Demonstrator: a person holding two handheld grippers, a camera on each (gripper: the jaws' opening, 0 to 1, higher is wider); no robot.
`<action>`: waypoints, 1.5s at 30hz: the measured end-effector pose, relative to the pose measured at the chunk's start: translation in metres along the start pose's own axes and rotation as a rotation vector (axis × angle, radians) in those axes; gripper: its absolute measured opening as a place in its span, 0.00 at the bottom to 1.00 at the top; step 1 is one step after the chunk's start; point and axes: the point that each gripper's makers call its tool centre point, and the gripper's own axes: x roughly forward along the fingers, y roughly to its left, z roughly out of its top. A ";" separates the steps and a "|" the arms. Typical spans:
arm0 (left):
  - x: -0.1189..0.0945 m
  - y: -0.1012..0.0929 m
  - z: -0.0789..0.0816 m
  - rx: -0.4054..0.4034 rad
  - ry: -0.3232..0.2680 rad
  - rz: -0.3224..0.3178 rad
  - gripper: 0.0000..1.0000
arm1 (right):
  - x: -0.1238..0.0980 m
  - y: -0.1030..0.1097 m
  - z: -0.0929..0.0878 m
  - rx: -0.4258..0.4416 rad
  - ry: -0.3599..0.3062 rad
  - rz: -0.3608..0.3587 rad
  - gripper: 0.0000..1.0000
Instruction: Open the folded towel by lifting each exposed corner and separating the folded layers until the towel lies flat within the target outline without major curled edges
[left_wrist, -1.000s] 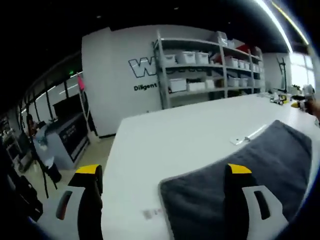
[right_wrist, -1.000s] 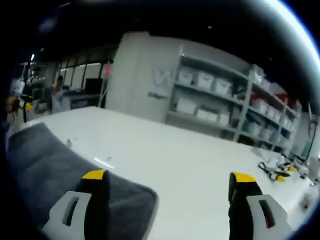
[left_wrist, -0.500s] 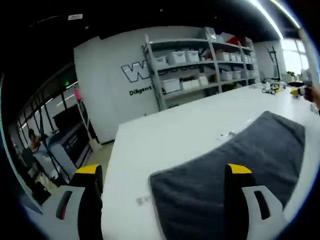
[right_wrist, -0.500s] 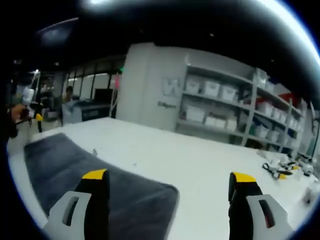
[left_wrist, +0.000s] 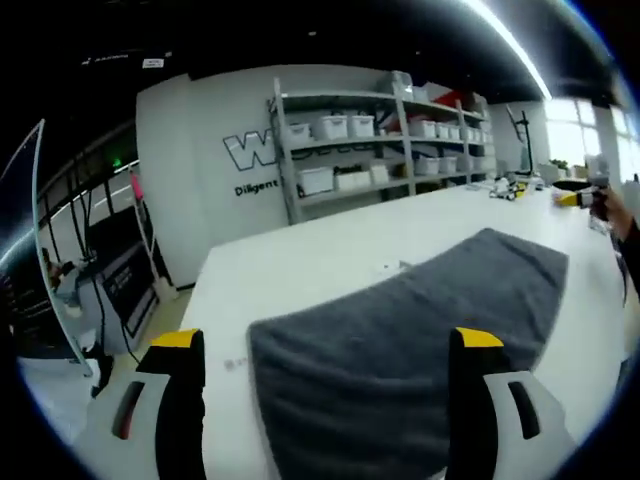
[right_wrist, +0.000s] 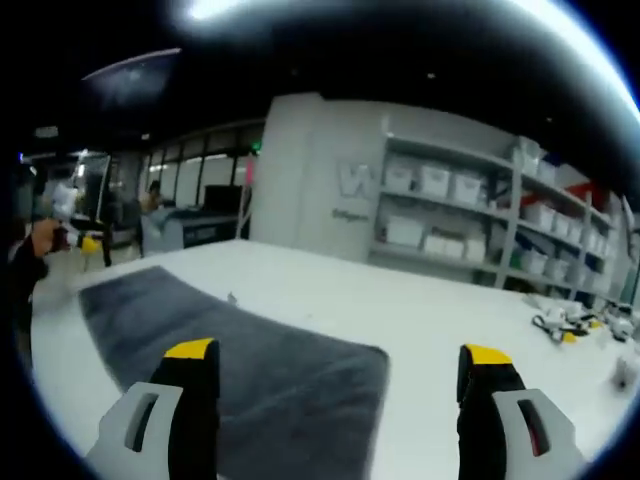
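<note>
We see a wide white desk carrying a dark grey towel, which lies as a long folded strip across the near part of the surface. In the left gripper view the towel runs from between the yellow-tipped jaws of the left gripper away to the right, its near left corner rounded and resting on the desk. Those jaws stand wide apart and hold nothing. A small pale item lies on the desk just beyond the towel's far edge; we cannot tell what it is.

In the right gripper view the towel stretches from the far left toward the right gripper, whose jaws are likewise spread and empty, one over the cloth and one over bare desk. At the left edge of this view a hand shows beside something yellow.

Beyond the desk a white wall bears dark lettering, partly hidden by a tall metal shelf rack stocked with white bins. The same rack fills the far right of the right gripper view. A cluster of small objects, some yellow, sits on the far right of the desk. The ceiling is dark, crossed by a bright light strip. Far left, a dark counter stands on the floor.
</note>
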 end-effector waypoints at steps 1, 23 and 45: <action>-0.001 -0.002 -0.002 -0.004 -0.001 -0.003 1.00 | -0.002 0.001 0.000 0.004 -0.006 -0.002 1.00; -0.092 -0.065 -0.021 -0.042 -0.101 -0.004 1.00 | -0.086 0.039 -0.050 0.076 -0.018 0.005 1.00; -0.124 -0.084 -0.016 -0.080 -0.192 -0.029 1.00 | -0.109 0.037 -0.061 0.082 -0.004 -0.009 1.00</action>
